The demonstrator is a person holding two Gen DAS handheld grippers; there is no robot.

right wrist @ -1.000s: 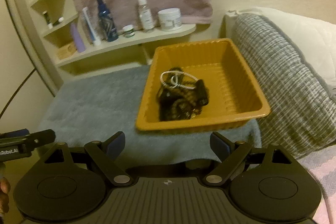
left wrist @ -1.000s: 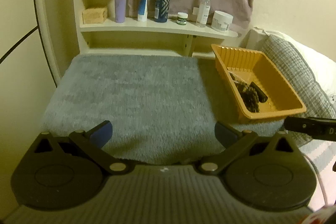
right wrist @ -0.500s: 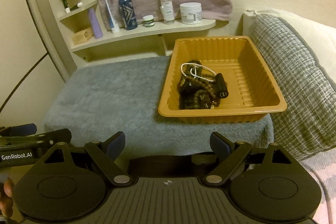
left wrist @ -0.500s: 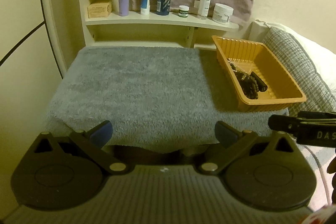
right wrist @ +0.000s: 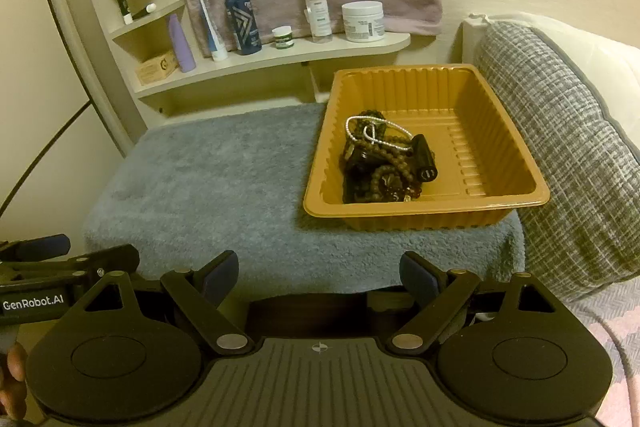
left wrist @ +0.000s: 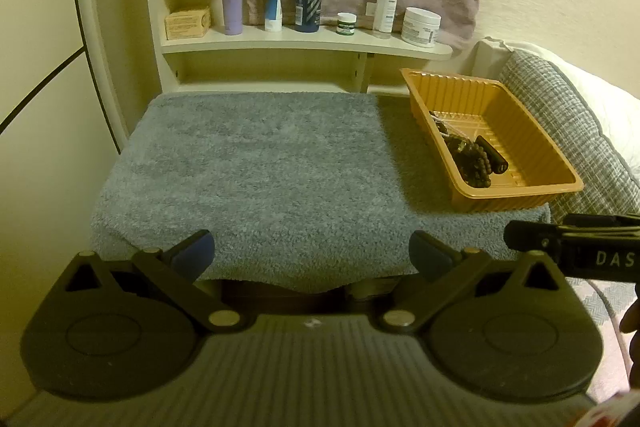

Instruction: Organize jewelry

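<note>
Both your claws are spread wide with nothing between the jaws: left gripper hangs over the near edge of the grey towel, right gripper over the same edge, facing the orange tray. The jewelry is a tangled heap in the tray's left half: dark bead strands, a silver chain on top, a black cylinder lying against the pile. The tray sits on the towel's right side, just beside the checked cushion, below the shelf of bottles and jars.
</note>
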